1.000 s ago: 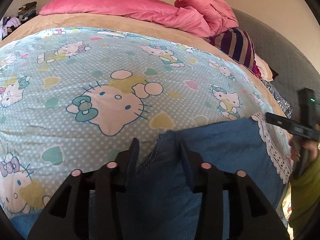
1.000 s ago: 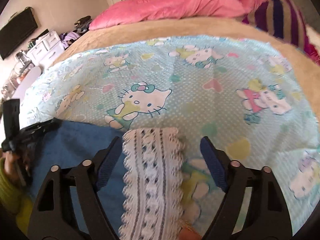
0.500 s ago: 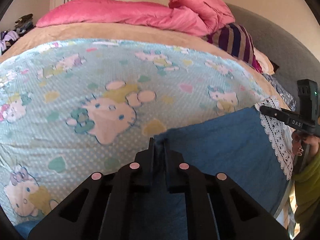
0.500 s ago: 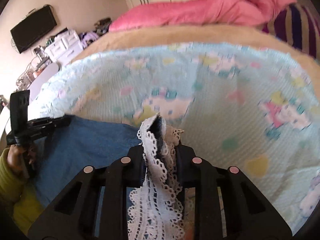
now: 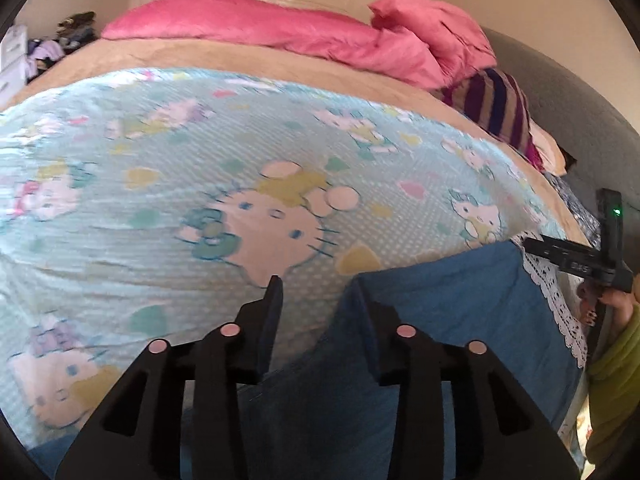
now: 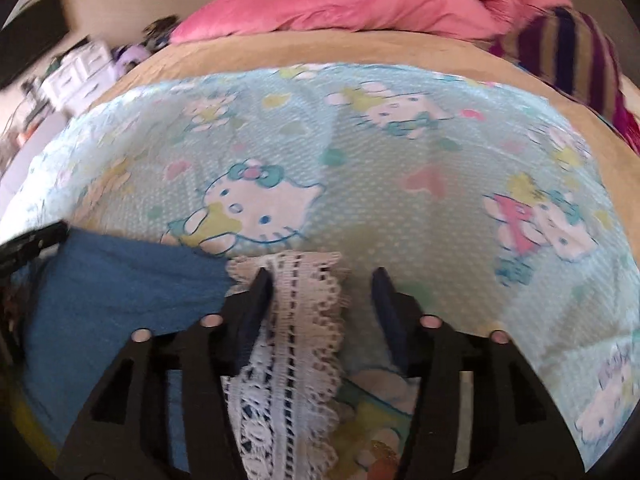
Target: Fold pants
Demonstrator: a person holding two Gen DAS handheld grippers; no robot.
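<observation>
A: Checking progress: blue denim pants with white lace hem lie flat on the cartoon-cat print bedsheet, one fold apparently laid.
B: Jaws?
A: Left gripper spread, empty, pants corner at its right jaw. Right gripper spread, lace between jaws, unpinched. More folds probably left. No readable writing.

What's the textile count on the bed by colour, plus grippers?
Blue: 1, the pants with white lace hem
Pink: 1, the duvet
Striped purple: 1, the pillow
Light blue cartoon-cat print: 1, the sheet
Tan: 1, the bedspread
Grippers: 2, left gripper and right gripper, both open
Total: 7
</observation>
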